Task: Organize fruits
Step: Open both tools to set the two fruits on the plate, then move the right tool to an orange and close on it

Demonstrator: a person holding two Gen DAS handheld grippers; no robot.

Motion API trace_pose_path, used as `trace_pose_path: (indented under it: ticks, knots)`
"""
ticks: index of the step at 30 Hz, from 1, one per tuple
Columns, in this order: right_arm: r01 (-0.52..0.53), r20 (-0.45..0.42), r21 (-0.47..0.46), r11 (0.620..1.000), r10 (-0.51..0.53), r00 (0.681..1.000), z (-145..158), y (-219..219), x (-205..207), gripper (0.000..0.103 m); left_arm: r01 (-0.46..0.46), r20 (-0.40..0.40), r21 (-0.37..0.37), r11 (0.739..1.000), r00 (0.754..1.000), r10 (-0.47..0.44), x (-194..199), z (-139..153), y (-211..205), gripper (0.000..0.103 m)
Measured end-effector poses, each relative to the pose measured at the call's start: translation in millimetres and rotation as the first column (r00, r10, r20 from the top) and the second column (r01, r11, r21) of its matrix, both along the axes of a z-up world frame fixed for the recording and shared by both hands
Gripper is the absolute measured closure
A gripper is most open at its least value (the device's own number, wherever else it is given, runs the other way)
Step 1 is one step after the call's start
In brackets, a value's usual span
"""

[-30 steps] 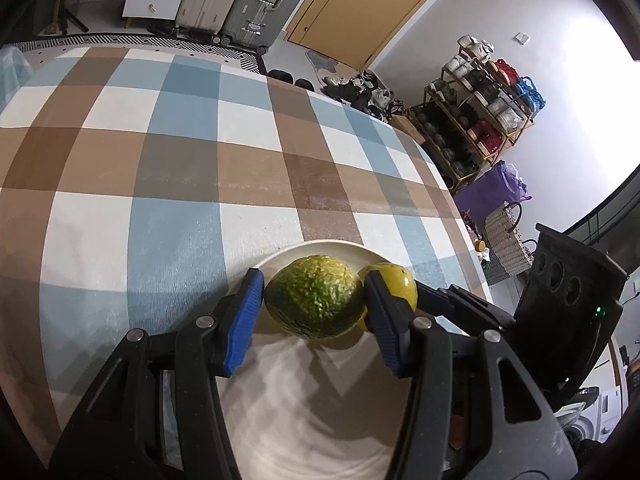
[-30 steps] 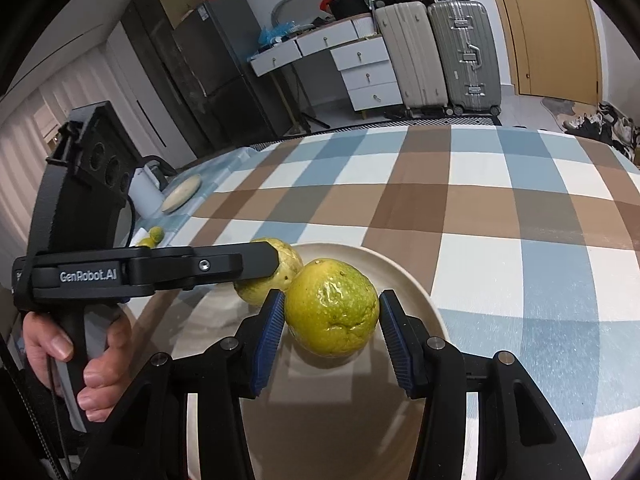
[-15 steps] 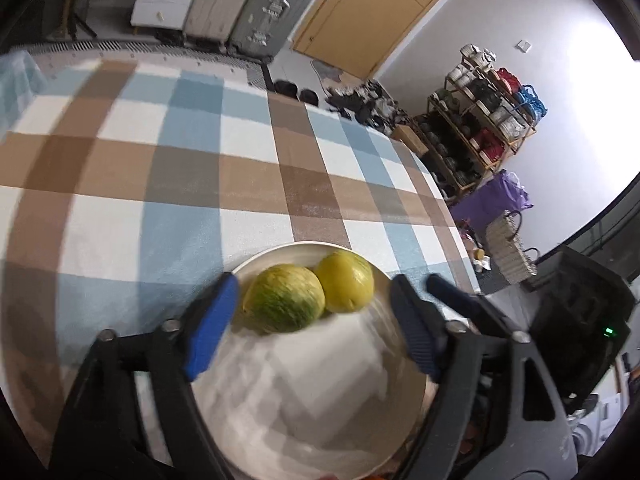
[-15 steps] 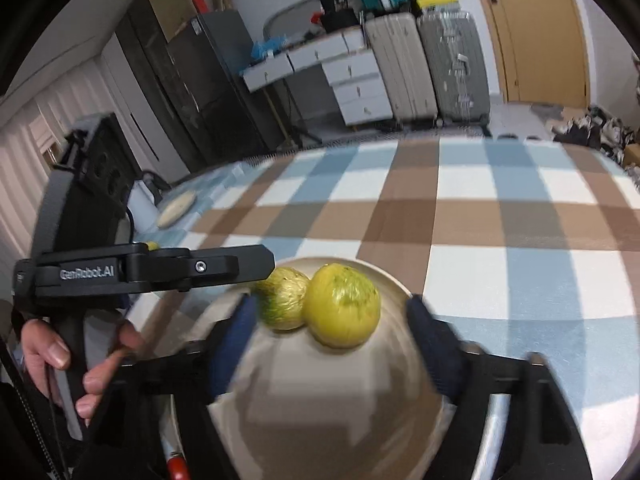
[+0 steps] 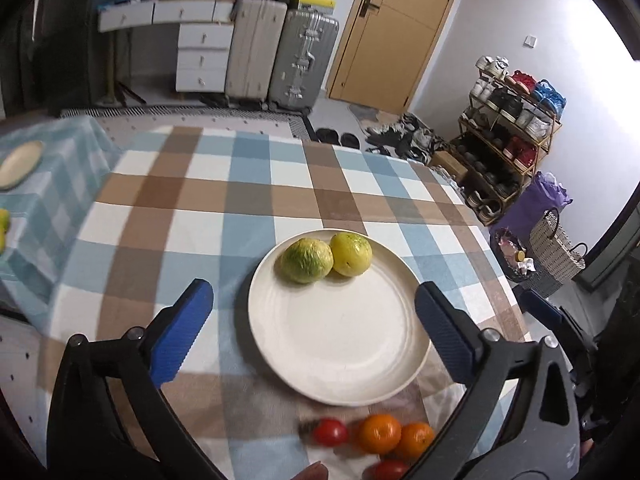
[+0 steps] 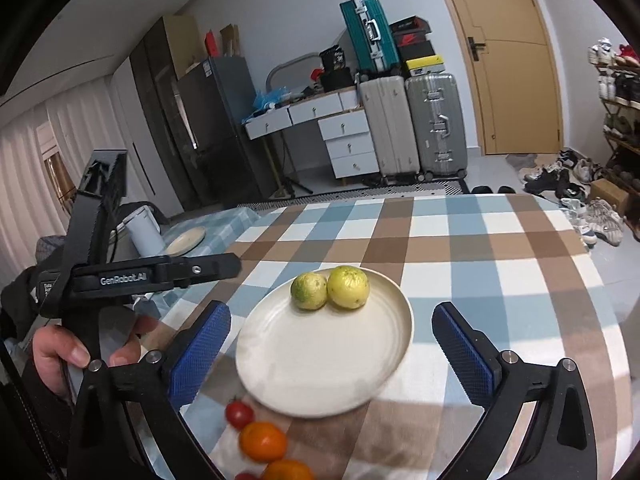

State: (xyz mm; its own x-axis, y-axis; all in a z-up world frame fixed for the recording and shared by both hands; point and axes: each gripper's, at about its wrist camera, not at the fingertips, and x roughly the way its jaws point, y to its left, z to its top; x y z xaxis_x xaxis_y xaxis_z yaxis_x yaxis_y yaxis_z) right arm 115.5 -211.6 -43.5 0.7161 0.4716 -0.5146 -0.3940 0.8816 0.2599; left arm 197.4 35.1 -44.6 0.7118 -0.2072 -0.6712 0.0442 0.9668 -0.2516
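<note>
Left wrist view had both your grippers, left gripper [image 5: 312,312] and right gripper [image 6: 332,344], spread wide and empty; green fruit [image 5: 306,260] and yellow fruit [image 5: 351,254] sat touching on the plate [image 5: 340,360]. Oranges [image 5: 379,433] by its near rim looked next, so you'd want to center one before squeezing.

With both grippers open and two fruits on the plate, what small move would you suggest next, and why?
Probably lower the right gripper toward the nearest orange. Both grippers are open and empty, the plate has bare room, and oranges and tomatoes wait on the cloth in front of it.
</note>
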Motion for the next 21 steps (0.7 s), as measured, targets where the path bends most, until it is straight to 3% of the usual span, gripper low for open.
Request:
trace_pose_path:
  ticks: [7, 21]
  knots:
    - [0.024, 0.023, 0.013, 1.0, -0.024, 0.999, 7.2, -8.2, -54.4, 0.0, -0.01, 0.082, 0.088, 0.996, 0.997, 0.002, -63.8, 14.9, -13.9, 0.001]
    - [0.025, 0.006, 0.025, 0.999, -0.026, 1.0, -4.1, -10.8, -117.5, 0.0, 0.001, 0.1, 0.096, 0.995, 0.995, -0.011, -153.7, -0.1, -31.4, 0.001]
